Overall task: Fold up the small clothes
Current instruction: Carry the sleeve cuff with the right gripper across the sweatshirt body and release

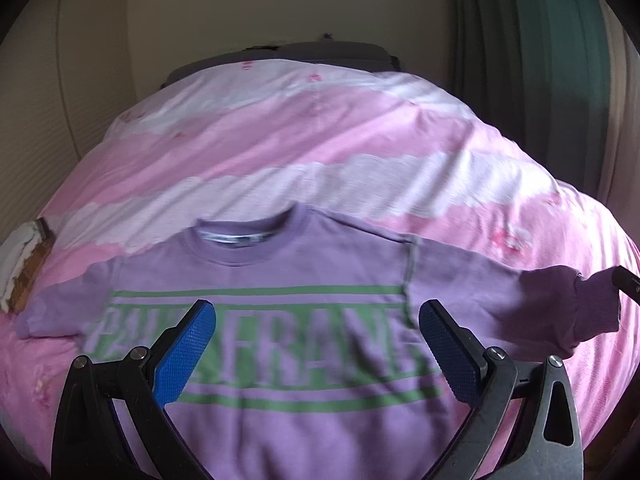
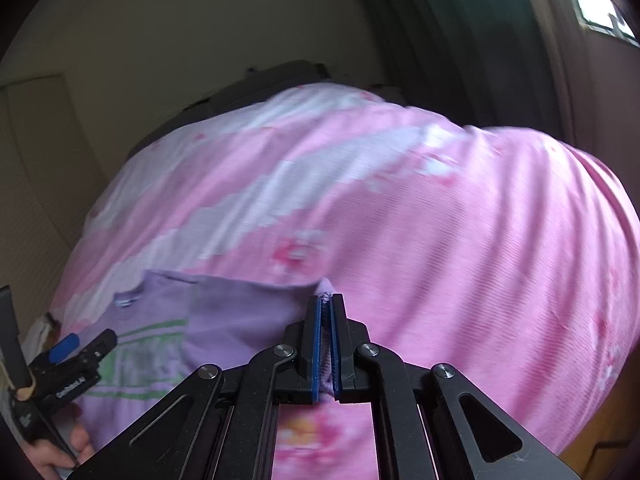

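Lilac sweatshirt (image 1: 304,280) with green lettering lies front up, spread across a pink and white bedspread (image 1: 320,152). Going left to right: one sleeve (image 1: 68,304) rests flat on the bedspread. Above the chest print, the left gripper (image 1: 316,344) hovers with its blue pads spread wide apart, grasping nothing. At the far right, the other sleeve (image 1: 500,300) stretches out sideways, lifted at its cuff (image 2: 327,290). The right gripper (image 2: 326,344) has its jaws clenched on that cuff, purple fabric pinched between the pads.
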{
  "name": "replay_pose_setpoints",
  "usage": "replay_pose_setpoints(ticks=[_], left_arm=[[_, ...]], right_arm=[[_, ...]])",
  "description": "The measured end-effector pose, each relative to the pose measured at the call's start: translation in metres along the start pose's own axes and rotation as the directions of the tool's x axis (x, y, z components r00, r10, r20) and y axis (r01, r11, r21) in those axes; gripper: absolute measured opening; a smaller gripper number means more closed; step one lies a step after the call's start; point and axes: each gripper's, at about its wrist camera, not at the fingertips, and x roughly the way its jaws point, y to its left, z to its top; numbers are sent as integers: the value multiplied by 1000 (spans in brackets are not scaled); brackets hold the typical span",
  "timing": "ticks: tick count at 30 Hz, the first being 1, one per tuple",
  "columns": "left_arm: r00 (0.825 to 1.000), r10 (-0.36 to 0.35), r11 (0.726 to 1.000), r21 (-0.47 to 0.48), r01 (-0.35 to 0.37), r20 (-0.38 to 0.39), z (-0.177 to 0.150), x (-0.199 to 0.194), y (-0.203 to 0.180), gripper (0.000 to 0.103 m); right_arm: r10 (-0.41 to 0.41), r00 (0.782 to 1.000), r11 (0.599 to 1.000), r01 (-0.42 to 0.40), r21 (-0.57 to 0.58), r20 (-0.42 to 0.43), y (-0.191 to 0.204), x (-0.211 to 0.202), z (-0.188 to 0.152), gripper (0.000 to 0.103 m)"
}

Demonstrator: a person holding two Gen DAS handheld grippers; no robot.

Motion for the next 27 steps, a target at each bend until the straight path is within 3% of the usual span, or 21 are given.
replay_pose_setpoints(ticks=[7, 14, 20, 27], left_arm=[[998, 58, 996, -72, -57, 14, 1, -20, 80, 103], [991, 131, 983, -128, -129, 3, -7, -28, 166, 103], [985, 172, 971, -164, -172, -13, -16, -28, 217, 103], [979, 200, 962, -182, -206, -47, -27, -18, 257, 103]], right_arm=[[94, 996, 989, -93, -111, 6, 101, 0, 9, 5], [175, 985, 965, -172, -200, -4, 204, 26, 5, 4], [238, 970, 940, -244, -238, -55, 288, 64, -11, 4], [263, 949, 916, -302, -264, -172, 364, 125, -54, 4]])
